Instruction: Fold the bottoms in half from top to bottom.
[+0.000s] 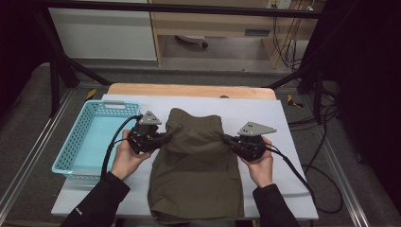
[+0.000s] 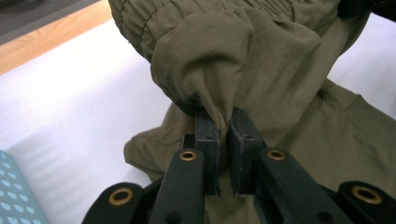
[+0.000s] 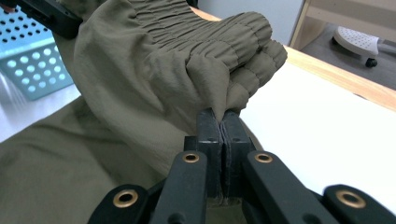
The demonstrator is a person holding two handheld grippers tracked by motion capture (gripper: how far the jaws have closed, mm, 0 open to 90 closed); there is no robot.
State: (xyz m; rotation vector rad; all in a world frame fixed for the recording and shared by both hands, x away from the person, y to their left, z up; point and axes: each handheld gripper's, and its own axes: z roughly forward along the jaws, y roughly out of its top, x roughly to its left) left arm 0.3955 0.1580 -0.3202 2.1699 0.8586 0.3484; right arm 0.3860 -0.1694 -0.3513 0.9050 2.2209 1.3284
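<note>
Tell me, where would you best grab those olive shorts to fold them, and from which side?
Grip the olive shorts at the gathered elastic waistband, one edge per gripper, coming in from the left and right sides. The left gripper and right gripper each pinch it there; the thick band bunches firmly between the jaws.

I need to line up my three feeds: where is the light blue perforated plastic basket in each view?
High view: light blue perforated plastic basket at left on the white sheet, beside the left hand.
Left gripper view: a corner at bottom left.
Right gripper view: upper left, behind the cloth.
Shared landmark: the olive-green fabric garment.
</note>
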